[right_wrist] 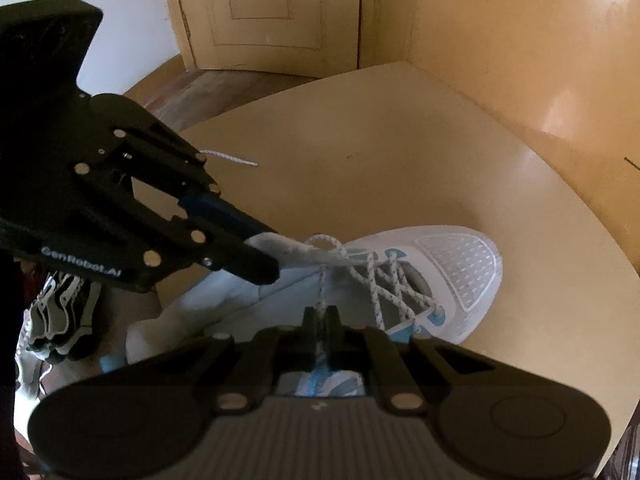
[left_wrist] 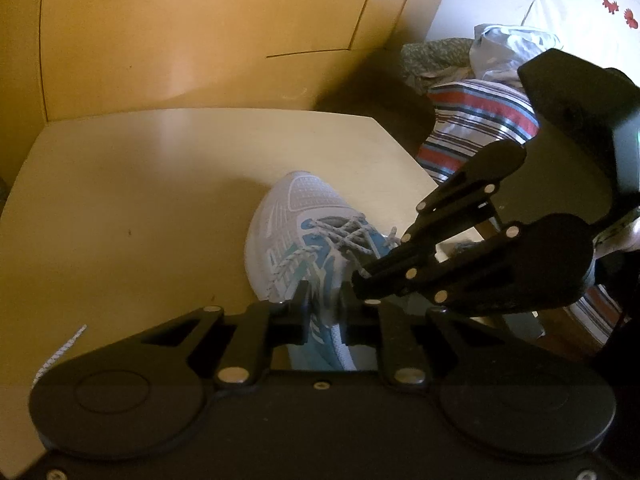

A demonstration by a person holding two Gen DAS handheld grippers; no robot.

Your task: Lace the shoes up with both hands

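Note:
A white and blue sneaker (left_wrist: 296,208) lies on the pale wooden table (left_wrist: 140,200), toe pointing away, with its speckled white lace (left_wrist: 348,236) crossed through the lower eyelets. My left gripper (left_wrist: 325,304) is over the shoe's throat. In the right wrist view this left gripper (right_wrist: 266,264) comes in from the left and is shut on the grey-white tongue (right_wrist: 304,254). My right gripper (right_wrist: 320,320) is shut on a strand of lace (right_wrist: 321,292) that runs up from the sneaker (right_wrist: 460,268). In the left wrist view the right gripper (left_wrist: 360,278) reaches in from the right. A loose lace end (left_wrist: 60,352) rests on the table.
Yellow wooden cabinet panels (left_wrist: 200,32) stand behind the table, and a door (right_wrist: 272,12) is beyond its far edge. Striped bedding (left_wrist: 480,120) and crumpled clothes (left_wrist: 500,52) lie to the right. A black and white item (right_wrist: 60,312) sits below the table's left side.

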